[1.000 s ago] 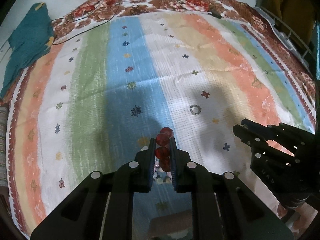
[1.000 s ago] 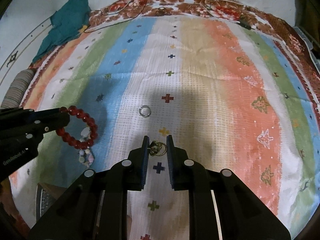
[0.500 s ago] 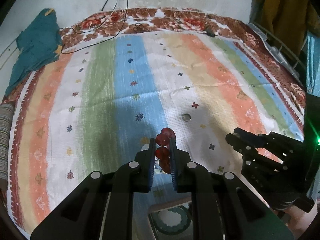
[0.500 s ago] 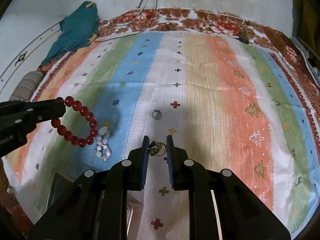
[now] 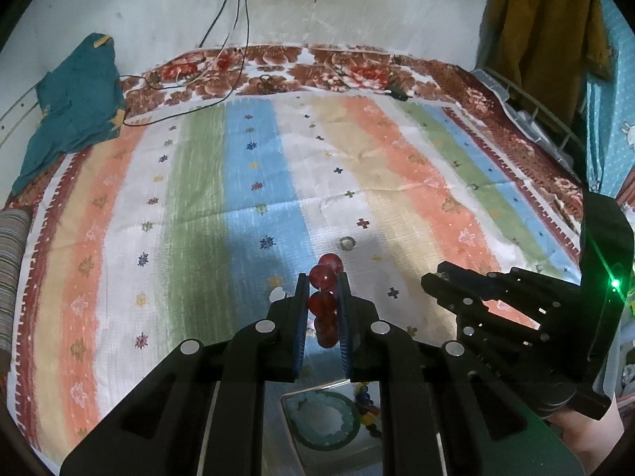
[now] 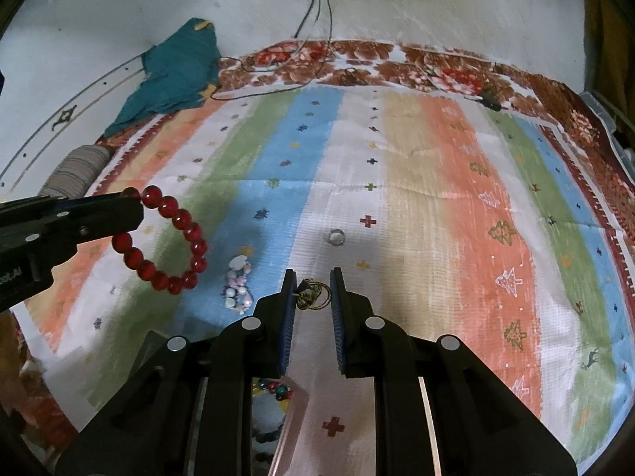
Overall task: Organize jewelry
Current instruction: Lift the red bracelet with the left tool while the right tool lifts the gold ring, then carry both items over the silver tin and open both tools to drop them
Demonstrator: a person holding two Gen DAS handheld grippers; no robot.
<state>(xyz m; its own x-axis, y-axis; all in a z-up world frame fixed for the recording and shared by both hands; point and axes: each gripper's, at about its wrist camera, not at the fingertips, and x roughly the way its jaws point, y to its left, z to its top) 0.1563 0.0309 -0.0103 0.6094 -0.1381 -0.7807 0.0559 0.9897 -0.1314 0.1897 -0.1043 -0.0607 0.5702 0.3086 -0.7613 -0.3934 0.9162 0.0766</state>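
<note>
- While both pieces are carried clear of the striped bedspread (image 5: 246, 182), the largest risk is judged to lie with the red bead bracelet (image 6: 166, 246): it is clamped by only a few beads between the jaws of the left gripper (image 5: 323, 297), and most of the loop hangs free to the right of the fingers in the right wrist view. A swing or a knock could roll the round beads out of the pads, and the bracelet would be dropped onto the cloth.
- Beneath the grippers, at the near edge, an open box (image 5: 329, 416) with a teal bracelet and mixed beads inside is partly seen. Since most of it is hidden by the gripper bodies, a release could be mistimed and a piece set outside it, or onto what already lies there.
- A small gold-coloured earring (image 6: 311, 295) is held between the jaws of the right gripper (image 6: 311, 297), which are closed on it with a narrow gap. Its thin wire could be bent by the grip, or slipped through it unnoticed.
- A pale bead string (image 6: 238, 285) and a small silver ring (image 6: 336, 236) are left on the cloth, the ring farther off. Either could be overlooked against the busy pattern, the ring especially.
</note>
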